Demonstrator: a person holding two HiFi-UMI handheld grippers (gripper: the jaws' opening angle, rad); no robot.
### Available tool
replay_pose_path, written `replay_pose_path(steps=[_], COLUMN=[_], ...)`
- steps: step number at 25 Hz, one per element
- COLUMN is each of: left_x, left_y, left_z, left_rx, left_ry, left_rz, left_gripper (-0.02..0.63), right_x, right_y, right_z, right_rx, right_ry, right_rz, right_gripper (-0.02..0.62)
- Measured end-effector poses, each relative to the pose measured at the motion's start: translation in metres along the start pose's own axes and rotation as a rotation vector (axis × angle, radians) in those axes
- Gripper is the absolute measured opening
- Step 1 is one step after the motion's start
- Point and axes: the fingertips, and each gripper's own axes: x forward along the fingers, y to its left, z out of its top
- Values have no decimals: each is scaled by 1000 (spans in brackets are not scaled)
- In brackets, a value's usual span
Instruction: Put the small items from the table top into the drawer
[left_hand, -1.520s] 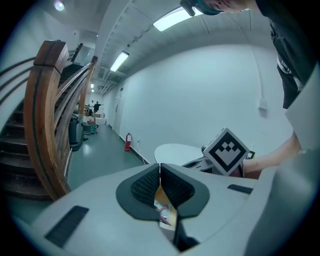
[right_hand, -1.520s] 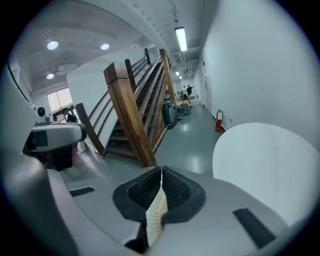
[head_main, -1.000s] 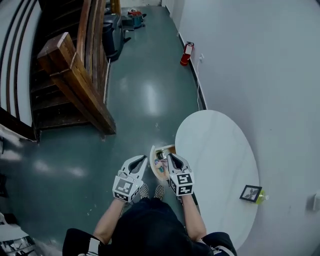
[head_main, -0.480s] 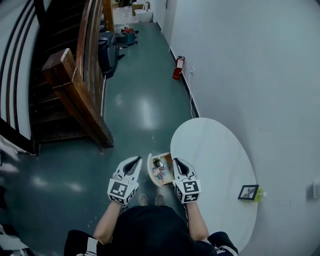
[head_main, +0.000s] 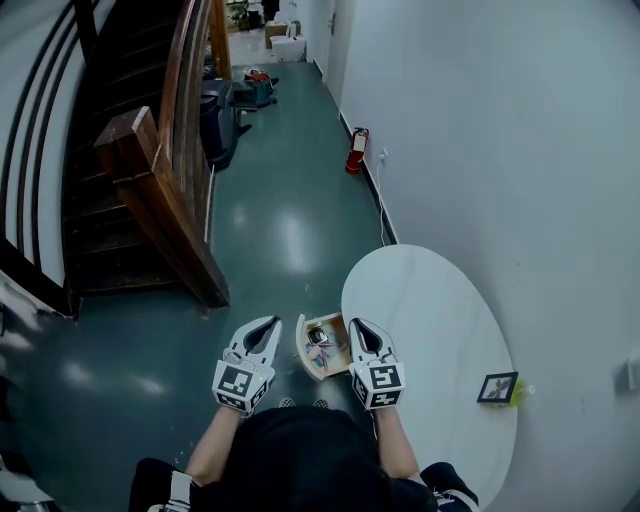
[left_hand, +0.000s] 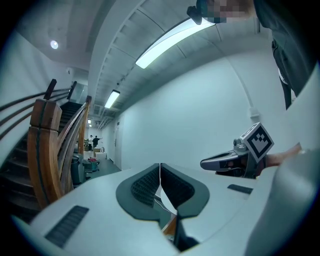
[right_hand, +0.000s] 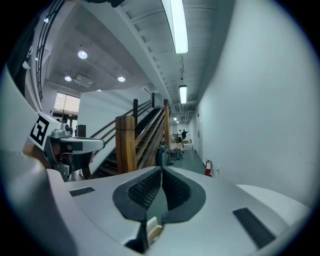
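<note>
A small wooden drawer stands pulled open at the left edge of the white oval table, with several small items lying inside it. My left gripper hovers just left of the drawer front, and its jaws meet with nothing between them. Just right of the drawer, over the table's rim, is my right gripper, also shut and empty. A small dark picture frame stands near the table's right edge, with a yellow-green thing behind it.
A wooden staircase with a heavy newel post rises at the left. A red fire extinguisher stands by the white wall on the right. Dark bins and boxes sit further down the green-floored corridor.
Both grippers have risen a little and still flank the open drawer; the left one has drifted slightly away from it. Both jaws stay shut.
</note>
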Motion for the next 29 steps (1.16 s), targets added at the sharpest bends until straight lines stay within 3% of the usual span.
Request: replay_pose_path(steps=[29], left_x=[5], left_y=[-18], left_z=[-1], left_rx=[2], left_ry=[10], left_rz=[-2], left_gripper=[21], right_x=[-13], right_y=[-14], right_z=[-2], right_rx=[16], right_ry=[-19], right_rz=[-16], right_gripper=[35])
